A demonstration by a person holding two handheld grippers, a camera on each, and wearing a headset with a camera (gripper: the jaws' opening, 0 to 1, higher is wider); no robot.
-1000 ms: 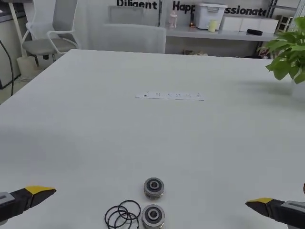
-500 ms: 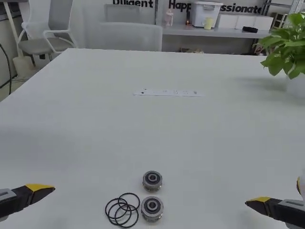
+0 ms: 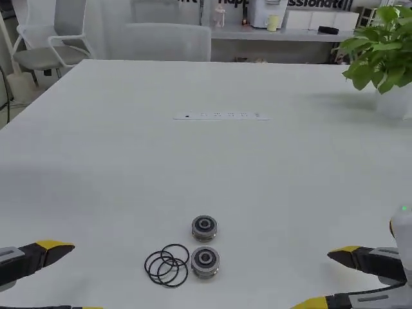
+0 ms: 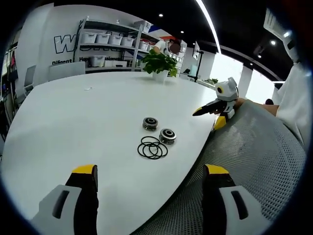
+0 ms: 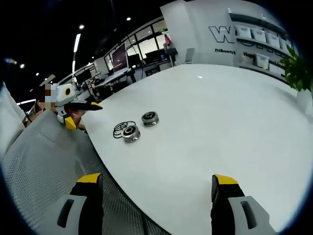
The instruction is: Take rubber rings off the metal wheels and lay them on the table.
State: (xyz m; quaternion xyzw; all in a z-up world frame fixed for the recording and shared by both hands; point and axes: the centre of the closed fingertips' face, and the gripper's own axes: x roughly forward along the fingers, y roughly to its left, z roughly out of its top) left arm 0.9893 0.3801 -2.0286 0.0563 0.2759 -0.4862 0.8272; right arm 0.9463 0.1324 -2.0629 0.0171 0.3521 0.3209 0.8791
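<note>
1. The left tongs (image 4: 150,172), grey with yellow tips, stand with jaws wide apart, holding nothing. In the head view they sit at 8 o'clock.
2. The right tongs (image 5: 156,179), the same make, also gape wide and hold nothing. In the head view they sit at 4 o'clock.
3. A loose heap of thin black rubber rings (image 3: 167,266) lies flat on the table, at 9 o'clock of the nearer round metal wheel (image 3: 205,259) and just beside it.
4. The farther round metal wheel (image 3: 205,227) lies at 12 o'clock of the nearer one, close by. Both lie flat, between the two pairs of tongs.
5. The large matte white table (image 3: 270,174) bears a flat white strip (image 3: 222,116) at 12 o'clock. Its small marks are too small to read.
6. A green leafy potted plant (image 3: 380,45) stands at 2 o'clock.
7. A white chair (image 3: 45,51) stands at 10 o'clock beyond the table.
8. A shelf of white storage boxes (image 4: 105,39) lines the far wall.
9. The black wall lettering (image 4: 61,62) reads roughly "Diligent", beneath a large "W".
10. The dark ceiling carries a bright light strip (image 4: 208,24).
</note>
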